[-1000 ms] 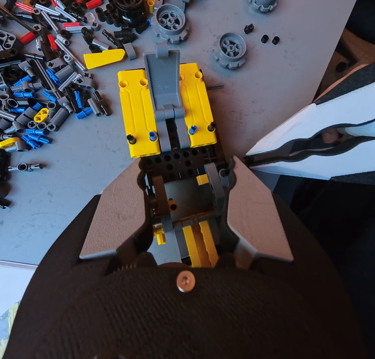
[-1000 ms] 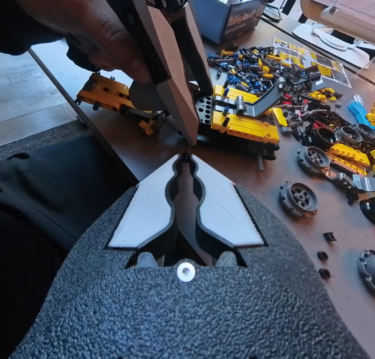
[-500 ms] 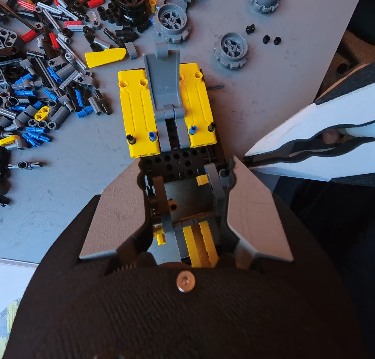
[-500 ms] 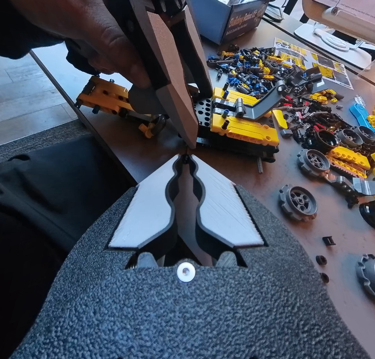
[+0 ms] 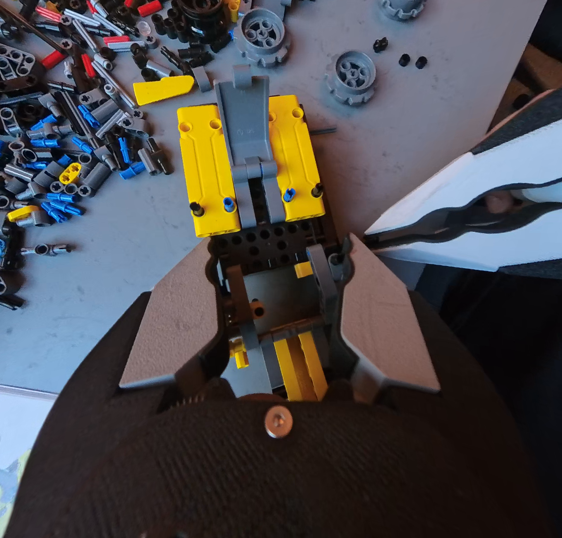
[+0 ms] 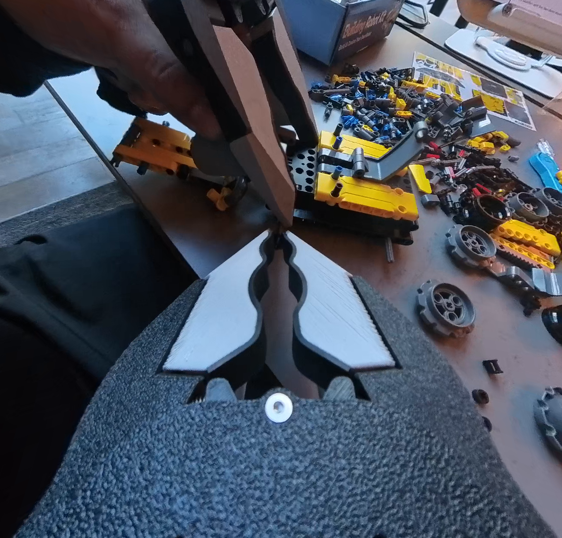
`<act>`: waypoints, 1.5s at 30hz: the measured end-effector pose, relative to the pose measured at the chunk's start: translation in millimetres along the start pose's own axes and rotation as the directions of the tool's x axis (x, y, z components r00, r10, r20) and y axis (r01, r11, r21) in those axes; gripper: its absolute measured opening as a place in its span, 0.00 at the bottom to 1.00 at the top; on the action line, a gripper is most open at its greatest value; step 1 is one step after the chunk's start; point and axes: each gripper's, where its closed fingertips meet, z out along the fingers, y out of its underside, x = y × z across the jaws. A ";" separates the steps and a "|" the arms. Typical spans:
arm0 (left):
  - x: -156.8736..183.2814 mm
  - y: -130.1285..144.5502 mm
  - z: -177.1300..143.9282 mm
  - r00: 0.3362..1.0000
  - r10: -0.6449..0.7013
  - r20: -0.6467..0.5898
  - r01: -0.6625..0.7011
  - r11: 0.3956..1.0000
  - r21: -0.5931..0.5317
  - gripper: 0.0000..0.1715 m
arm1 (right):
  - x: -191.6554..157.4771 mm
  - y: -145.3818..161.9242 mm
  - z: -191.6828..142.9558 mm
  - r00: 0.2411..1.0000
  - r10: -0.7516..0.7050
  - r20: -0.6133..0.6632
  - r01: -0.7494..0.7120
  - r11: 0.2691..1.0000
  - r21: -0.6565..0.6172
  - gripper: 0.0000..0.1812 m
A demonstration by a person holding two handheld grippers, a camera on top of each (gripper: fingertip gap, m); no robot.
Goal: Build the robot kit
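A yellow, black and grey brick-built vehicle model [image 5: 209, 173] lies on the grey table [image 5: 121, 280]. My left gripper [image 5: 279, 246] is shut on the model's black and grey frame [image 5: 264, 243], one finger on each side. In the right wrist view its brown finger [image 6: 258, 158] comes down beside the model [image 6: 365, 194], held by a hand [image 6: 137, 51]. My right gripper [image 6: 278, 234] is shut on a small black pin at its tips. Those tips touch the model's near side, by the left gripper's finger. The right gripper's white fingers [image 5: 456, 207] also show in the left wrist view.
A pile of loose pins, axles and beams [image 5: 60, 127] covers the table's left. Grey wheels [image 5: 351, 76] and a black tyre [image 5: 200, 3] lie beyond the model. The table edge [image 5: 501, 82] runs close on the right. A blue box [image 6: 334, 15] and a printed sheet [image 6: 471, 91] sit farther back.
My right gripper has edged slightly closer to the model's side. The left gripper keeps its hold and the model has not visibly moved.
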 end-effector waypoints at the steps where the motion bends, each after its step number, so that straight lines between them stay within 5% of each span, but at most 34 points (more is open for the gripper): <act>1: 0.4 -0.8 0.5 1.000 0.001 -0.006 -0.001 1.000 0.002 0.46 | 0.6 0.1 -1.2 1.000 0.013 0.005 -0.013 1.000 0.009 0.03; 9: 1.5 -2.4 1.8 0.999 -0.004 -0.033 0.004 1.000 0.012 0.46 | 1.0 7.7 -10.4 1.000 0.022 0.006 -0.022 1.000 0.006 0.14; 18: 3.2 -1.6 1.2 0.998 0.008 -0.061 -0.008 1.000 0.015 0.46 | 0.5 10.9 -11.2 0.996 -0.020 0.091 0.024 0.999 -0.042 0.00; 45: 4.8 -0.2 1.3 0.997 0.026 -0.071 -0.026 1.000 0.012 0.46 | -7.0 13.4 -6.2 0.989 -0.035 0.142 0.044 0.997 -0.064 0.00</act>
